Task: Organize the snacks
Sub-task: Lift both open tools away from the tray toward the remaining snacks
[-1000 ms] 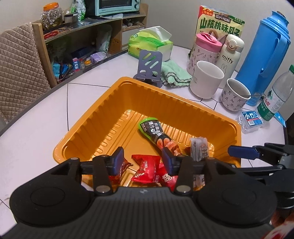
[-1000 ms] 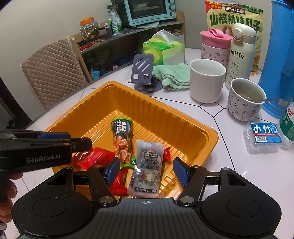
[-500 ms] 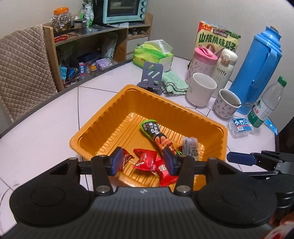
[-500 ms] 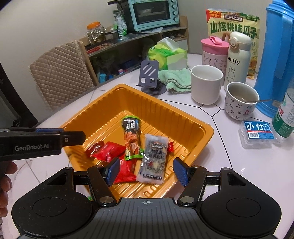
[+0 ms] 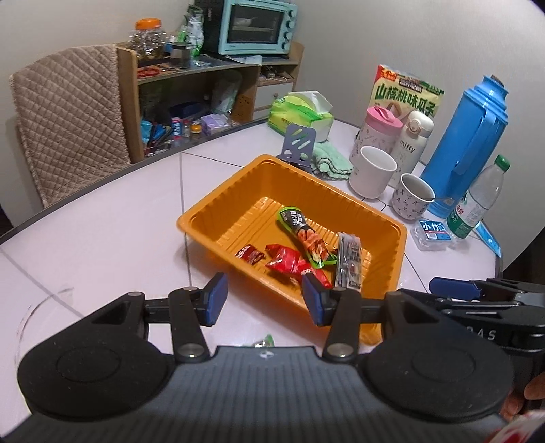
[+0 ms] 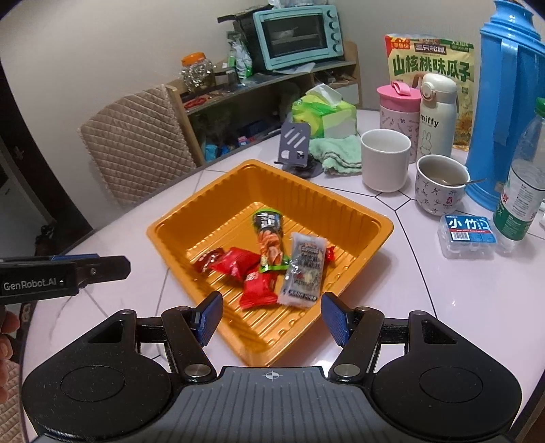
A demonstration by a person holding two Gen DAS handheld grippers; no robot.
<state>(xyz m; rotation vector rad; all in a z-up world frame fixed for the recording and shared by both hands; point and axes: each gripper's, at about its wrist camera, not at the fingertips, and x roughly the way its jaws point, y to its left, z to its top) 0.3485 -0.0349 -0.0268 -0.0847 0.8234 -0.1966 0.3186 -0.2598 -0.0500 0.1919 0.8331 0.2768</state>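
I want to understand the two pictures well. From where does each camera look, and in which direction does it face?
Left wrist: sits on the left gripper, looking down and forward over its open, empty fingers at the orange tray of snacks; the right gripper enters at the right edge.
Right wrist: sits on the right gripper, facing the same tray from the other side; the left gripper and a hand show at the left.
Shared: the tray, white mug, blue thermos, toaster oven.
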